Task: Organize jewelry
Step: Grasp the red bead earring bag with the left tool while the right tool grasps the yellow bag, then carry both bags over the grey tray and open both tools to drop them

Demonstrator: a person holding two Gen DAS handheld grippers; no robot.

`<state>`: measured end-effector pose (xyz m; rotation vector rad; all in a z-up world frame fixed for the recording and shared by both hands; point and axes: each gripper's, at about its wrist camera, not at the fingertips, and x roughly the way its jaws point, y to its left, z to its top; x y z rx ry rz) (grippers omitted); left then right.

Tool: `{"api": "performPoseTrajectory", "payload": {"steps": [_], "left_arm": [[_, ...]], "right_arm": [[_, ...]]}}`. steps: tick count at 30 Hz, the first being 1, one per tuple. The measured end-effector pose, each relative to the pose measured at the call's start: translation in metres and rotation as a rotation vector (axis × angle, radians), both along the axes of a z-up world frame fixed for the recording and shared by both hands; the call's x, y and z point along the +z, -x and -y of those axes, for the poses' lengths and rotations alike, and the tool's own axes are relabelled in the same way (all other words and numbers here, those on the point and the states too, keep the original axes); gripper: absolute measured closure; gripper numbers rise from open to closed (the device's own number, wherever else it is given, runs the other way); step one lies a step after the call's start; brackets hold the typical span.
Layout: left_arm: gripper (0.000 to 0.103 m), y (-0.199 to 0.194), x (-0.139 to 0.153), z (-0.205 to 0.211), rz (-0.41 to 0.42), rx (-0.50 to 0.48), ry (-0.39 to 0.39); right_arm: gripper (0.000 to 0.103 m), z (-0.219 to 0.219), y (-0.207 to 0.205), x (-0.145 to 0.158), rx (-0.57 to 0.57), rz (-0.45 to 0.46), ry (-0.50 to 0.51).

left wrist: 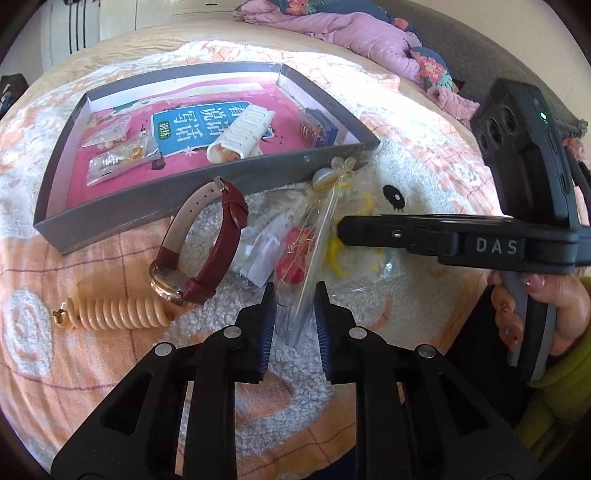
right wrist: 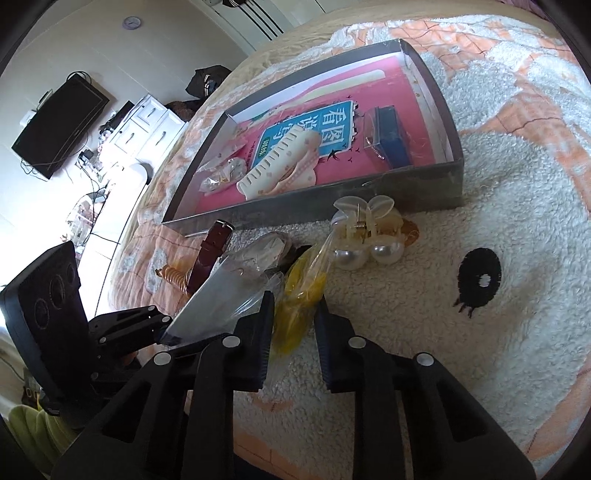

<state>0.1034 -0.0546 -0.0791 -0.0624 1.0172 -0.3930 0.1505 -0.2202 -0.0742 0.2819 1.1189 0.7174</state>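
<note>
My left gripper is shut on the lower end of a thin clear bag holding a gold hoop earring. The right wrist view shows the same bag lifted as a flat sheet from the left gripper. My right gripper is shut on a clear bag with a yellow piece inside; it comes in from the right. More small bags lie between them. Close by are a watch with a dark red strap, a peach spiral hair tie and a pearl hair claw.
A shallow grey box lined with a pink book lies beyond the pile, holding a cream hair claw, small bags and a blue case. Everything rests on a fleecy orange-and-white blanket. A hand grips the right tool. Pink bedding lies behind.
</note>
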Motion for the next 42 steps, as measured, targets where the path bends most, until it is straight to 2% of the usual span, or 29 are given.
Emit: {"api": "performPoseTrajectory", "payload": {"steps": [3, 10, 17, 26, 42], "left_arm": [[0.093, 0.001, 0.003, 0.001, 0.021, 0.007, -0.007], [0.094, 0.016, 0.03, -0.006, 0.112, 0.023, -0.01], [0.093, 0.022, 0.052, -0.031, 0.171, 0.113, -0.046], [0.093, 0.016, 0.066, -0.069, 0.199, 0.241, -0.058], [0.093, -0.016, 0.083, -0.077, 0.248, 0.286, -0.066]], "right_arm": [[0.085, 0.007, 0.005, 0.005, -0.008, 0.034, 0.011], [0.086, 0.021, 0.017, 0.025, -0.024, 0.125, 0.021], [0.086, 0.02, 0.023, 0.046, -0.021, 0.19, 0.02], [0.086, -0.003, 0.02, 0.066, 0.029, 0.248, 0.015], [0.086, -0.022, -0.001, 0.087, 0.038, 0.328, 0.01]]}}
